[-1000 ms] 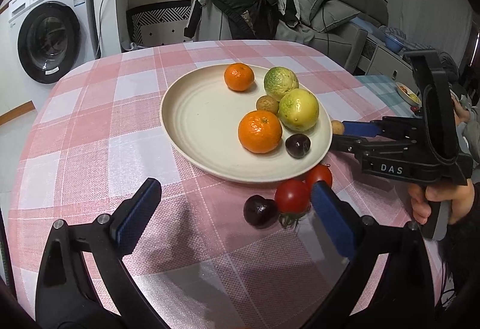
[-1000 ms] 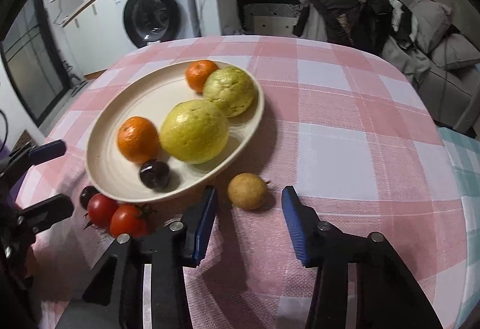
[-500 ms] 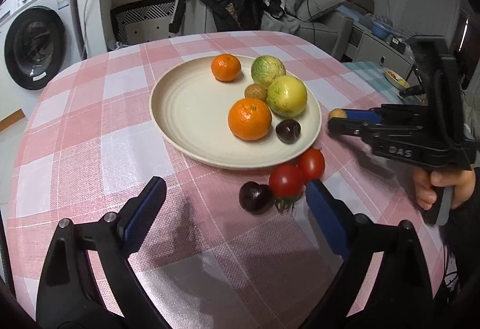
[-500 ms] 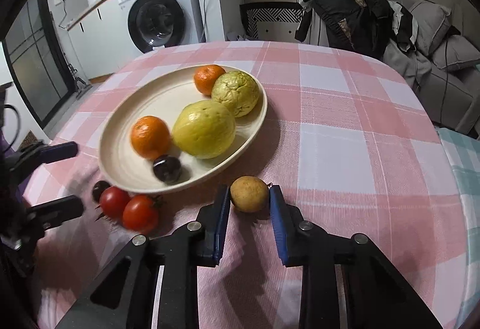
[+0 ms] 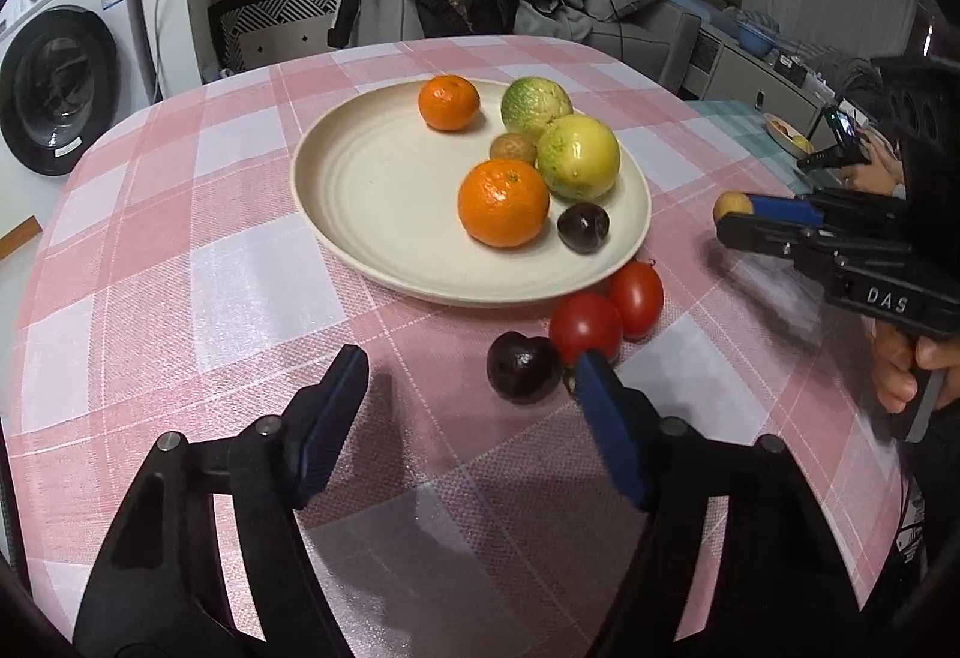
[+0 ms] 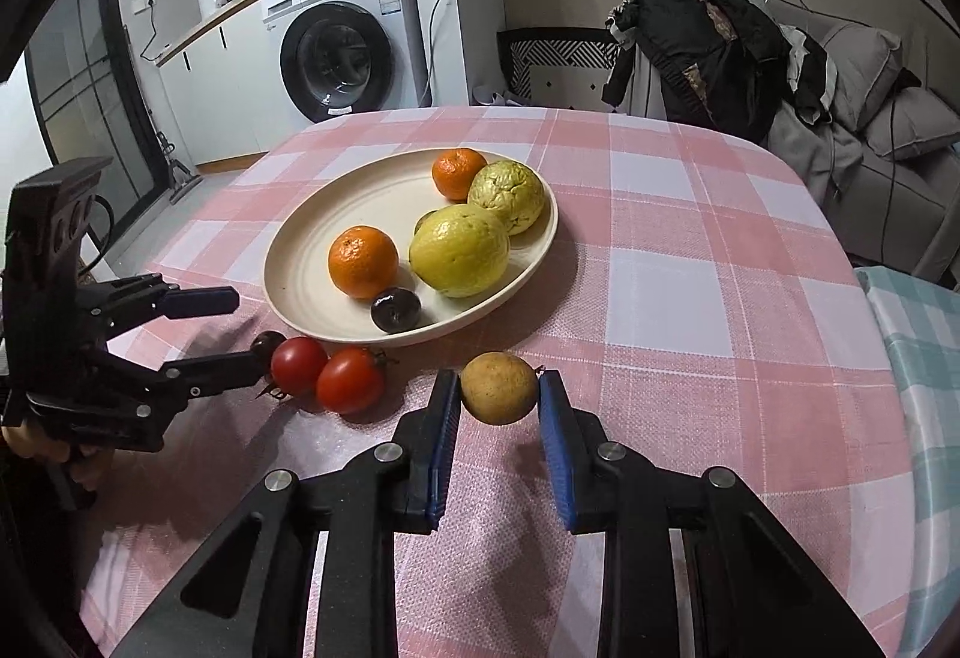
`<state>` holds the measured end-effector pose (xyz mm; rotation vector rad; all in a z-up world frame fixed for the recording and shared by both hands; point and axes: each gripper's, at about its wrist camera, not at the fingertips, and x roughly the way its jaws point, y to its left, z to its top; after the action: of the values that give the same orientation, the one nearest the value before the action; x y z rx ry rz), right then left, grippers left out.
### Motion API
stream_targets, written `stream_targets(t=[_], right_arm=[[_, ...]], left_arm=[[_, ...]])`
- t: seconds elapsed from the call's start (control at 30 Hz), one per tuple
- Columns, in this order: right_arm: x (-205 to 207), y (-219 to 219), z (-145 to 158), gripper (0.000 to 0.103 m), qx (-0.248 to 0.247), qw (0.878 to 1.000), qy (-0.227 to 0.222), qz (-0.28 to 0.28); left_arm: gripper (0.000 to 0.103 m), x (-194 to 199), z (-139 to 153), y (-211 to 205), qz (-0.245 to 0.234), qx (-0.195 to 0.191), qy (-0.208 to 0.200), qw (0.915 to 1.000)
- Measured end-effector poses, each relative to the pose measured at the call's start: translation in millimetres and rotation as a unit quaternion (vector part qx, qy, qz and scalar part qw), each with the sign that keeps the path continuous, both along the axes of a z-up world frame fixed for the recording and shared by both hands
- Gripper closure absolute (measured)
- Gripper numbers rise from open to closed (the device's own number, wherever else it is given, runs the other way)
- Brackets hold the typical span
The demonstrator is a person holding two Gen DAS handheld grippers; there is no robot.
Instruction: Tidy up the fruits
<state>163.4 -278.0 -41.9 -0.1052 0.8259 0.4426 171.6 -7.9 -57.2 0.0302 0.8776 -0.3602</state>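
Blue-padded, the right gripper [image 6: 498,394] is clamping a small tan fruit [image 6: 499,388] off the pink checked tablecloth [image 6: 690,298], just beside the cream plate [image 6: 288,262], while the left gripper [image 5: 468,376] has just been closing, its jaws standing apart around a dark plum [image 5: 521,367] without pressing it. Only the left wrist view is showing a second tan fruit [image 5: 512,148] whole on the plate and the hand [image 5: 900,370] gripping the right handle; both grippers are angling downward. Counting: two oranges, two green-yellow fruits and one plum are sitting on the plate, with two tomatoes [image 5: 606,310] lying beside it
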Motion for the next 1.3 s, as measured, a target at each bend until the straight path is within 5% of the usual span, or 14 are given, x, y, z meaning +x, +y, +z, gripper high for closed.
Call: stream_targets(t=[0.3, 0.73, 0.9, 1.3], right_arm=[[-4.7, -2.7, 8.2, 0.075, 0.002, 1.000, -0.007, 0.001], [-5.5, -3.8, 10.3, 0.075, 0.003, 1.000, -0.008, 0.002], [-5.4, -1.2, 11.0, 0.075, 0.005, 1.000, -0.009, 0.005], [-6.1, 0.6, 9.0, 0.075, 0.008, 1.000, -0.009, 0.009]], left_arm=[[0.055, 2.5, -5.5, 0.7, -0.011, -0.005, 0.009, 0.9999], [0.058, 5.5, -6.7, -1.2, -0.008, -0.008, 0.012, 0.9999], [0.082, 2.6, -4.5, -5.2, -0.029, -0.023, 0.011, 0.9993], [0.082, -5.5, 9.4, -0.7, -0.029, -0.039, -0.014, 0.9987]])
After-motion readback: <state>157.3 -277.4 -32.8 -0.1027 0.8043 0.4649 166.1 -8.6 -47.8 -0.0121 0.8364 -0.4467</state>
